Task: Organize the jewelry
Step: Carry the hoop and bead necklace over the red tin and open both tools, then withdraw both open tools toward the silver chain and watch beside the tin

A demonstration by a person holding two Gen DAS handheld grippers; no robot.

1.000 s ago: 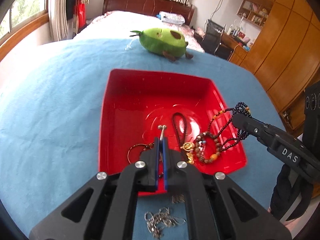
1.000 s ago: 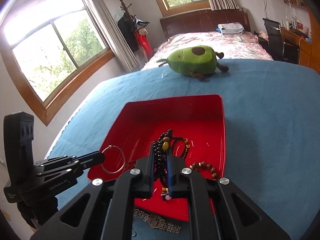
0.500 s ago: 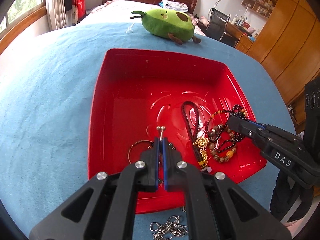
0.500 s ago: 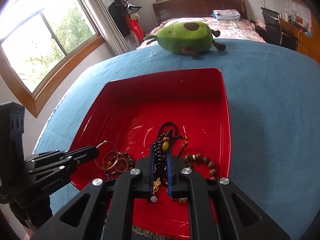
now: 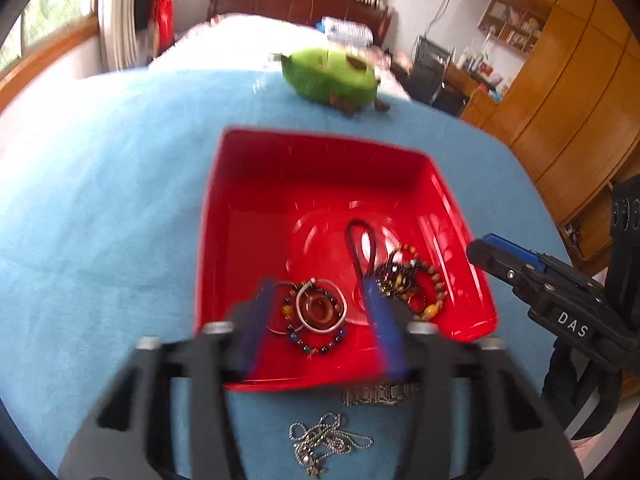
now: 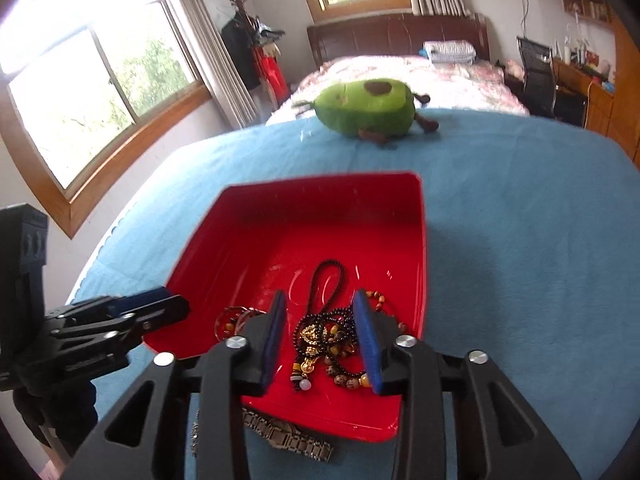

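Both tongs are opening over a red tray (image 5: 224, 216) on a blue surface (image 5: 100, 200), gripping nothing. Rings (image 5: 318, 308) lie under the left tongs (image 5: 320, 320), beads (image 6: 328, 336) under the right tongs (image 6: 320, 340). A chain (image 5: 324, 444) and watchband (image 5: 376, 395) lie outside the tray's near rim, nearer the left.

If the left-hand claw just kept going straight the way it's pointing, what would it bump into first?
Most likely the rings and bangles lying in the red tray, right between the left gripper's opening jaws. Depth is hard to judge through this blurred lens.
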